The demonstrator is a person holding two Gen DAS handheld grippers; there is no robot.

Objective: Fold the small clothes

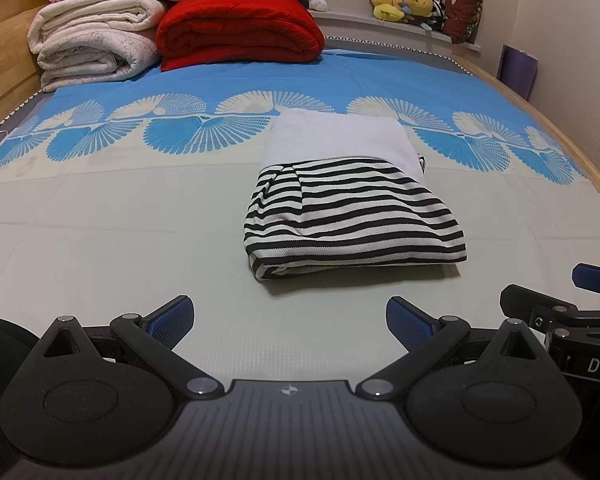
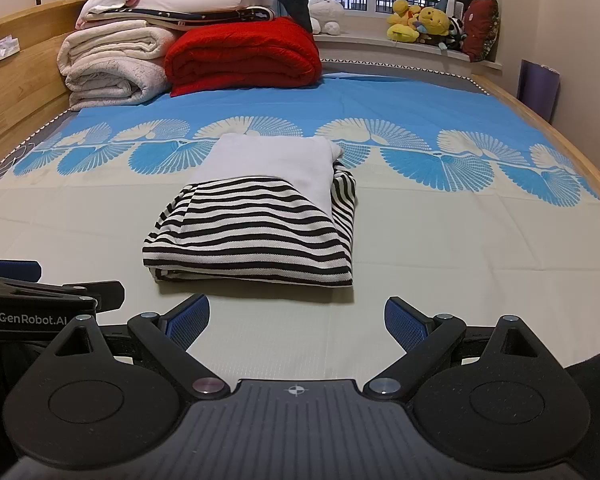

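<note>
Both grippers, left gripper [image 1: 290, 322] & right gripper [image 2: 297, 322], hang low over the bed sheet [image 1: 100, 220], jaws spread wide, nothing held. Striped garment [image 1: 352, 216] lies folded just ahead, apart from both. Looks near done; if another fold's needed, pinch near corners together & lift evenly so layers don't slip.

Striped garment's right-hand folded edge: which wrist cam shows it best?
Right wrist view: the striped garment shows its right side, stripes wrapping under the grey part. In the left wrist view the garment sits more centred, that edge mostly hidden.
</note>
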